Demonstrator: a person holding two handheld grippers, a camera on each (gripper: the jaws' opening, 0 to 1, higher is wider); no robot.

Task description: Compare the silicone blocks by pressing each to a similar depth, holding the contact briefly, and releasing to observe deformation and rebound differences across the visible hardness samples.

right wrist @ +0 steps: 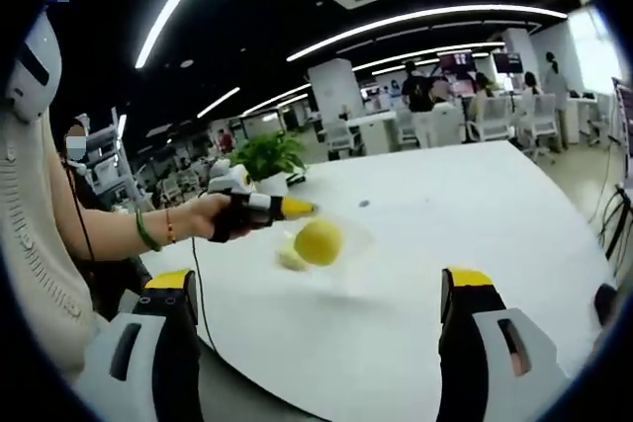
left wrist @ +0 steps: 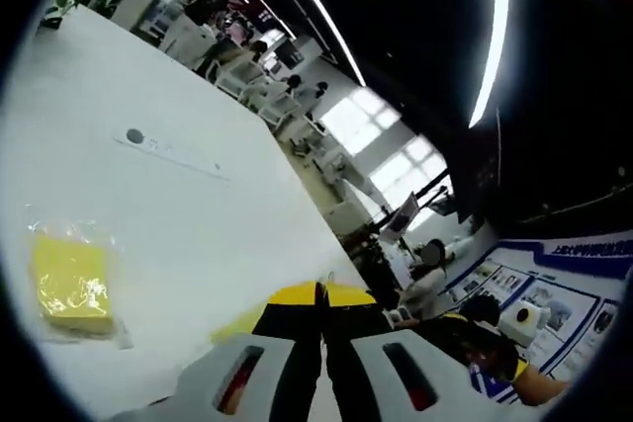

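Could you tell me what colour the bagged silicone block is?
Yellow; the silicone block shows best in the left gripper view.

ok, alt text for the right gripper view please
The left gripper, held in a person's hand, lifts a clear bag with a yellow block inside above a white table. The right gripper waits open in the foreground; a potted plant and office desks sit behind.

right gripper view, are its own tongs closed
No, the right tongs stand wide apart, with bare white table showing between their two yellow-tipped arms and nothing held between them.
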